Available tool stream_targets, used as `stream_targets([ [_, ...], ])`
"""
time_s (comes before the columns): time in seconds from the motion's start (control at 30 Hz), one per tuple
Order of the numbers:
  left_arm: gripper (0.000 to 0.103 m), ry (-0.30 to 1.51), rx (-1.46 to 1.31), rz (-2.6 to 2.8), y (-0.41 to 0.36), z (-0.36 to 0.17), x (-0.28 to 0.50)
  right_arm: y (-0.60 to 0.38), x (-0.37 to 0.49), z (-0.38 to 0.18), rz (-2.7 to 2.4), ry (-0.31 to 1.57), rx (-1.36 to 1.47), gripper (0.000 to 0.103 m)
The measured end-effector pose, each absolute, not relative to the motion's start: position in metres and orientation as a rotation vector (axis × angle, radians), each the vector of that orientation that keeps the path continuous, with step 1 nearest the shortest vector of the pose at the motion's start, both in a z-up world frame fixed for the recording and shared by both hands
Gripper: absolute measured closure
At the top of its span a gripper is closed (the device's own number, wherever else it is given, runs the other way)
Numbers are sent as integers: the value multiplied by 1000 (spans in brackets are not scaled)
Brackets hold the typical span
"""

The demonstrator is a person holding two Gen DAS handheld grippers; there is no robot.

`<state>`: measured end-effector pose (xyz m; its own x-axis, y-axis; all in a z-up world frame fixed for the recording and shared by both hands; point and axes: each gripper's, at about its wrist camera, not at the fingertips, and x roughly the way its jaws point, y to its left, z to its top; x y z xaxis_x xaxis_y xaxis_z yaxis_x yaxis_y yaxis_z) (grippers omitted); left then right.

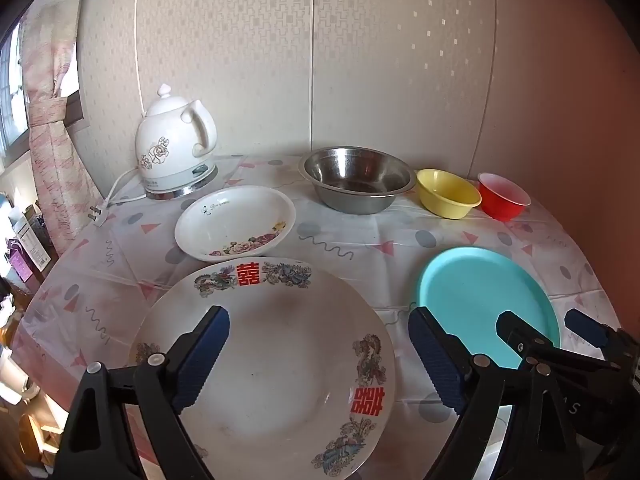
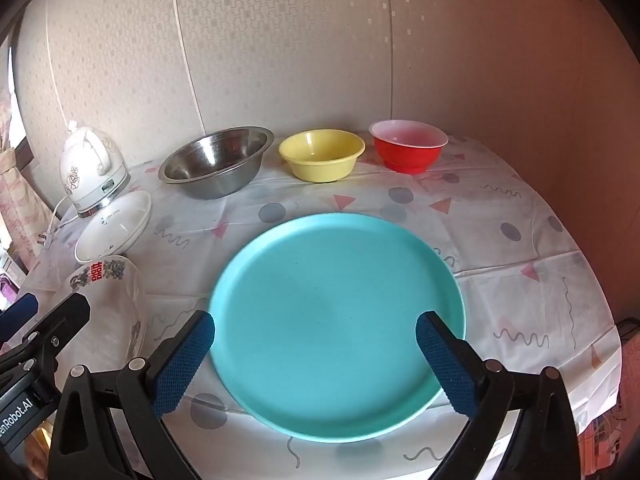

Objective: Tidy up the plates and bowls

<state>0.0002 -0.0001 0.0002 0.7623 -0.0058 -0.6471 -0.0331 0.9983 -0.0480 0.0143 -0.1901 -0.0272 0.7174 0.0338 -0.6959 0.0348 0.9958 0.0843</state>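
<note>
**Mia:** Where are the plates?

**Ben:** The big white plate (image 1: 264,364) with the red signs sits at the near edge of the table (image 1: 360,240). The left tongs (image 1: 320,360) hang over it. The blue plate (image 2: 336,324) lies just beside it, and the right tongs (image 2: 316,360) hang over that one. A smaller flower plate (image 1: 235,222) sits behind the big white one, right by its far rim.

**Mia:** Are the tongs holding anything?

**Ben:** No. Both are wide apart with nothing in them. I can't tell if their tips touch the plates.

**Mia:** And the bowls?

**Ben:** In a row at the back by the wall: the metal bowl (image 2: 216,162), then the yellow bowl (image 2: 322,155), then the red bowl (image 2: 409,145). They stand near each other but not inside each other.

**Mia:** So what step is this?

**Ben:** I think it is the very start. Nothing is stacked yet.

**Mia:** What comes next?

**Ben:** My guess is one plate gets picked up. The tongs would have to go down to the rim and pinch it, one finger on top and one under. Plates lie flat, so that is tricky.

**Mia:** What else is there?

**Ben:** A white kettle (image 1: 174,146) at the back left. Its plug (image 1: 96,215) lies loose on the cloth.
</note>
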Motion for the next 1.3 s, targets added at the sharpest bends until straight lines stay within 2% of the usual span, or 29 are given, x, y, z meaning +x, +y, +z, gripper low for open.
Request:
stream_targets([
  [1.3,11,715,-27,3,-9,-2,-1,-193,10,-26,8,753,84,1],
])
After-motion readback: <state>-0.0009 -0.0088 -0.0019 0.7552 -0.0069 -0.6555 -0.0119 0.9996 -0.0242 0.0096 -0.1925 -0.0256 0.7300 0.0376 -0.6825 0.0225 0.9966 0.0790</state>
